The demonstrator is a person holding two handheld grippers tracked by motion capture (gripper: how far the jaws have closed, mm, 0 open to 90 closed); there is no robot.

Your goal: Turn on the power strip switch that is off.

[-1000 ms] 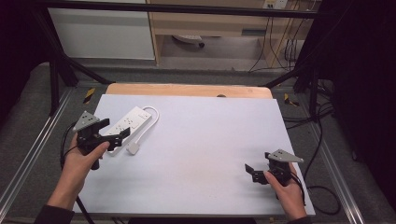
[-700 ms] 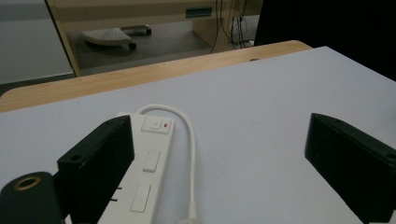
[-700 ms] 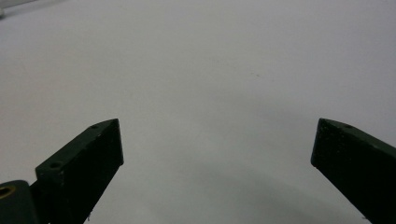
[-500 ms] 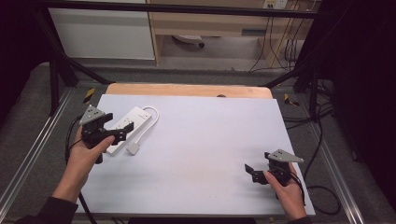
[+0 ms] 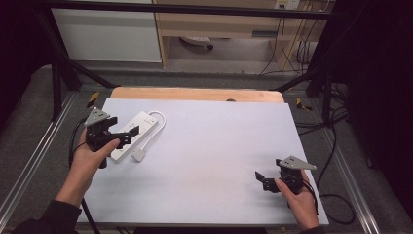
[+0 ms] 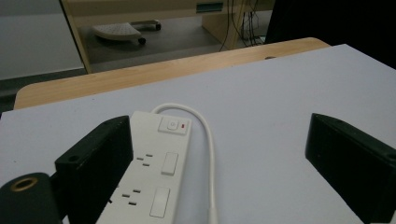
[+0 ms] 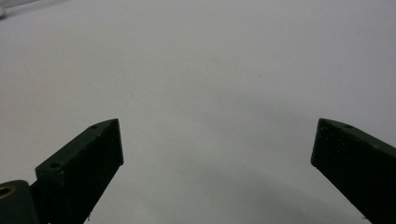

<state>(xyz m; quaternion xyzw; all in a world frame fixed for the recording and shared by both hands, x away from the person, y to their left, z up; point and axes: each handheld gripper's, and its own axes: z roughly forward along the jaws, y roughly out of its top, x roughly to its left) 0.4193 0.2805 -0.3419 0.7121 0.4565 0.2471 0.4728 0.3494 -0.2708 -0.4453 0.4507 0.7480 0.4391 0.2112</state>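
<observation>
A white power strip (image 5: 132, 132) lies at the left of the pale table top (image 5: 219, 146), its short white cord (image 5: 157, 123) looping round to a plug (image 5: 139, 155). My left gripper (image 5: 125, 131) hovers over the strip's near end, open. In the left gripper view the power strip (image 6: 154, 177) runs up between the wide jaws, close beside the left one, with its switch (image 6: 172, 125) at the far end and the cord (image 6: 205, 154) curving back. My right gripper (image 5: 260, 181) rests low at the table's front right, open, with bare table (image 7: 210, 93) between its jaws.
A wooden strip (image 5: 195, 93) edges the table's far side. Metal frame rails (image 5: 34, 161) run along both sides. Cables (image 5: 336, 146) trail on the floor to the right. A white cabinet (image 5: 107, 29) and a wooden shelf unit (image 5: 234, 24) stand beyond the table.
My left gripper has drawn slightly back and left along the power strip. The right gripper has stayed where it was.
</observation>
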